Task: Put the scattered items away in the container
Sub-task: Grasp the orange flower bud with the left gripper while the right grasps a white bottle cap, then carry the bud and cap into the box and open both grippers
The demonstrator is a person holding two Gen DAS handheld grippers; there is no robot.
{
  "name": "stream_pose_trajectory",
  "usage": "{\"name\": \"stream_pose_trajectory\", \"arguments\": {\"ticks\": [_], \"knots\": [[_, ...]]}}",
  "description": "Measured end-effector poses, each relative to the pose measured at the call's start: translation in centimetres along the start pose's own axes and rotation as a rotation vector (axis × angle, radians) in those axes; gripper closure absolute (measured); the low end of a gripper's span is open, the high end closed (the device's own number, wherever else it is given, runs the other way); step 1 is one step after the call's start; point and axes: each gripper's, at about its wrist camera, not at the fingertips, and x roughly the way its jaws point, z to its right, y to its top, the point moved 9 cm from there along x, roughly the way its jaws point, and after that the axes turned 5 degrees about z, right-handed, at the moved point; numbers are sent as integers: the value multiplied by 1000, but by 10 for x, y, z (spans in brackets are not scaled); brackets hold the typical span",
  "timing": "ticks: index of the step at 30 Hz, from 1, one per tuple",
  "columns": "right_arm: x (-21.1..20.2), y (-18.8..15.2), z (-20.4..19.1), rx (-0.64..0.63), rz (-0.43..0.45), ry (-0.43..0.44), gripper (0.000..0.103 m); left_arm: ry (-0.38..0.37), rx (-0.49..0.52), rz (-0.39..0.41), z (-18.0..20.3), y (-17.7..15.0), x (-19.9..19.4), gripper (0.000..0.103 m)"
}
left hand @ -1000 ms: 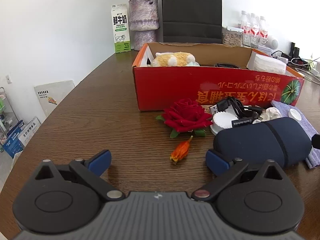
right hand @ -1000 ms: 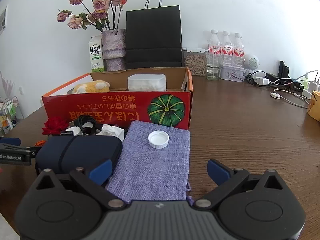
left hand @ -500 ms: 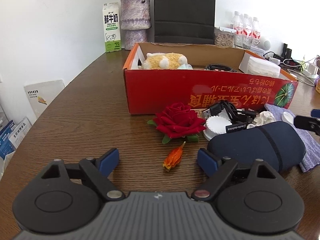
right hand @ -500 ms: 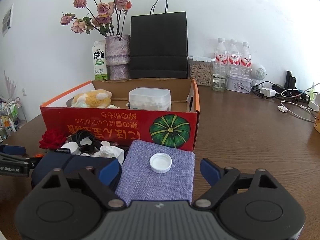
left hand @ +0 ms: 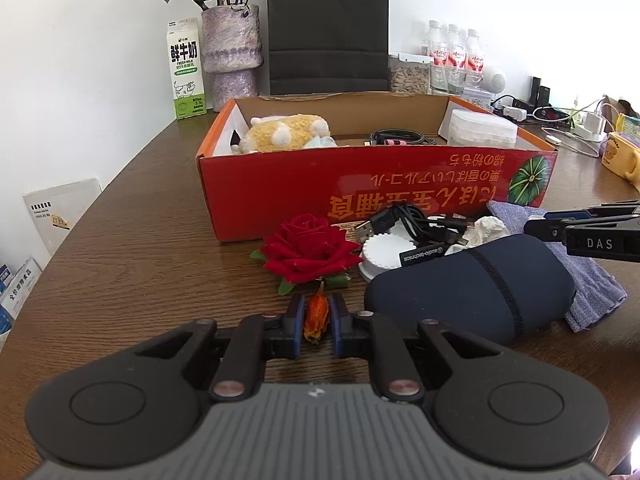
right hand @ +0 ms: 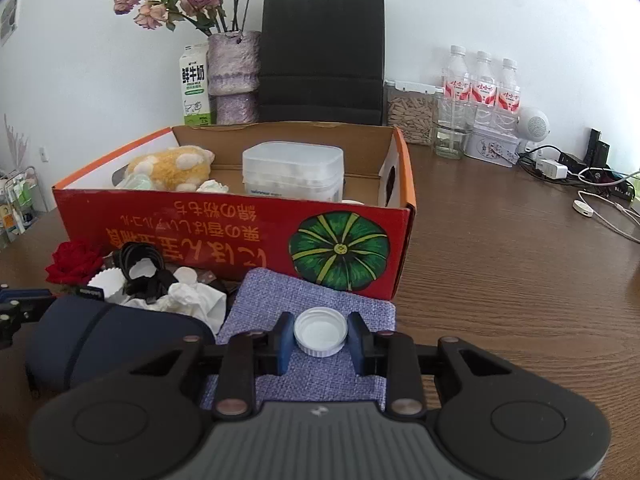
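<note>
We see an orange flower (left hand: pixel 316 312) lying near a red rose (left hand: pixel 310 248), a white cap (right hand: pixel 320 331) open side up on purple cloth (right hand: pixel 320 376), and the red box (left hand: pixel 360 188) beyond.

Both cams ride low over the counter (left hand: pixel 132 264), looking fwd along each tool toward the back wall. Left wrist cam sits nearer the counter's left edge, right wrist cam further right. Both close to the clutter; shared: red box (left hand: pixel 280 184) (right hand: pixel 240 220), navy pouch (left hand: pixel 472 292) (right hand: pixel 108 332), purple cloth (left hand: pixel 592 280) (right hand: pixel 320 292).
</note>
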Motion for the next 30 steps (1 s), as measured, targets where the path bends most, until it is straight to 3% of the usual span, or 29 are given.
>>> {"name": "stream_pose_trajectory", "arguments": {"ticks": [9,16,23,30], "knots": [[-23,11,0,-2,70,-9,76,8,-59,36,-9,2,-11,89],[-36,23,-7,-17,114,0,76,10,-86,119,-15,22,-32,89],[-42,60,-22,-35,203,29,76,-4,-86,253,-10,73,-49,89],[-39,118,-32,-28,328,50,76,-75,-74,389,19,139,-48,89]]}}
